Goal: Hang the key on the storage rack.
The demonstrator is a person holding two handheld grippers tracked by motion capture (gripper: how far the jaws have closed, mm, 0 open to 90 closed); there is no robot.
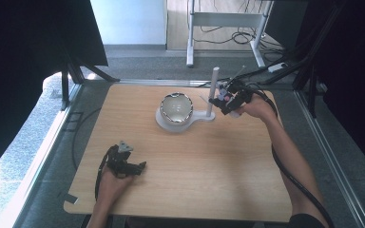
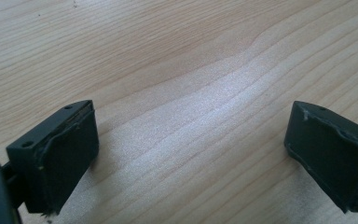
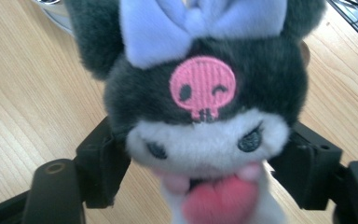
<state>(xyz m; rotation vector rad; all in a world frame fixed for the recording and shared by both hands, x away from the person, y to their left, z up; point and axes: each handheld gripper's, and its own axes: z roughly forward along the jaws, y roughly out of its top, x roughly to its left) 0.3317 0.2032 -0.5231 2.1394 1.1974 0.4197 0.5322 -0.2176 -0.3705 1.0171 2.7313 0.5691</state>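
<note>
The plush toy (image 3: 205,112) sits between the jaws of the right gripper (image 3: 205,163), its dark head with a pale bow and a pink skull badge close against the lens. Whether the pads actually press on its sides cannot be told; fur hides the contact on both sides. The toy's ears and lower body are cut off by the frame. From the high view the toy is too small to make out: it reads as a dark-and-pink clump in the right gripper (image 1: 223,100), near the table's (image 1: 195,190) far right corner, just beside the white upright post (image 1: 213,92) of a stand whose base carries a shiny bowl (image 1: 176,108). The left gripper (image 1: 135,167) rests near the near left corner, jaws wide apart, bare wood between them.
</note>
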